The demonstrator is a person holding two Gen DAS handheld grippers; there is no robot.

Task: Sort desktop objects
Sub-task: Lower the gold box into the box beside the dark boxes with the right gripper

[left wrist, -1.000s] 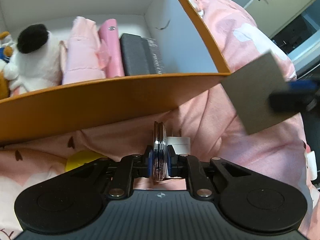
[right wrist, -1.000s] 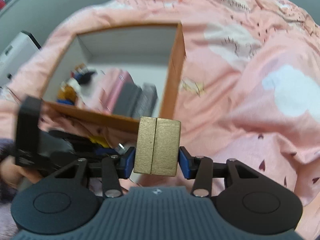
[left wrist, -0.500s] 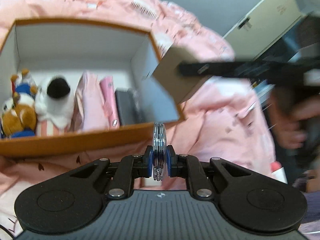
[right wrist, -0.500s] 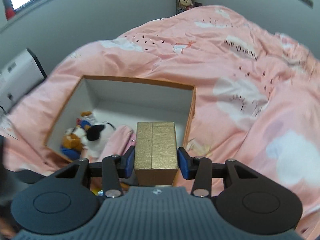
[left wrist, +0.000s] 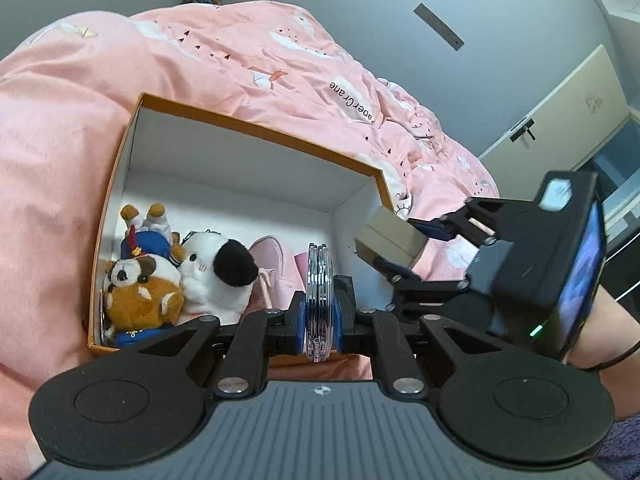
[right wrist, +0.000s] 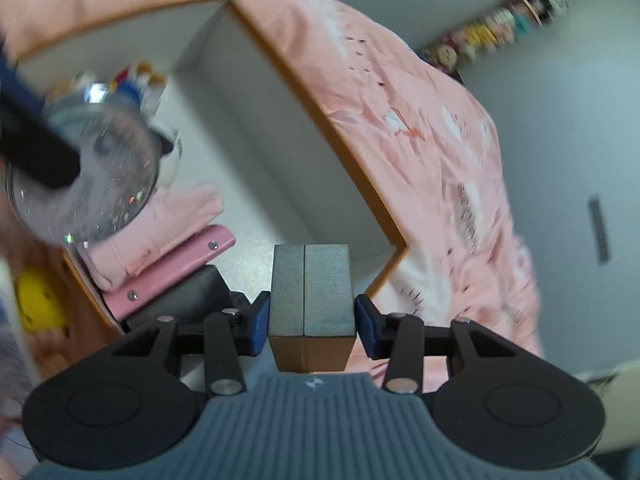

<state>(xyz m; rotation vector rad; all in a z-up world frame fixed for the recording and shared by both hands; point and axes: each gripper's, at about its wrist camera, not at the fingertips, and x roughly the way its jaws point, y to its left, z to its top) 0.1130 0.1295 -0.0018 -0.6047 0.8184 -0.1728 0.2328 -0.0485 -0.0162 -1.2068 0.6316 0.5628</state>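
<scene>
The left gripper (left wrist: 319,316) is pinching a thin clear disc (left wrist: 319,280) edge-on between its blue pads, jaws nearly together. Ahead of and below it is sitting an orange-rimmed box (left wrist: 256,130) on a pink bedspread (left wrist: 240,52) — plush toys (left wrist: 172,276) are lying at the box's left end, with folded pink cloth (left wrist: 272,256) just beyond the disc. To its right, the right gripper (right wrist: 313,320) is clamping a small gold-grey box (right wrist: 310,288) at a middling width, pads pressing both sides. From the right gripper's own view, the small box is hanging above the orange-rimmed box's right end — a pink case (right wrist: 172,272) and a dark case (right wrist: 188,296) are lying just left of its jaws.
</scene>
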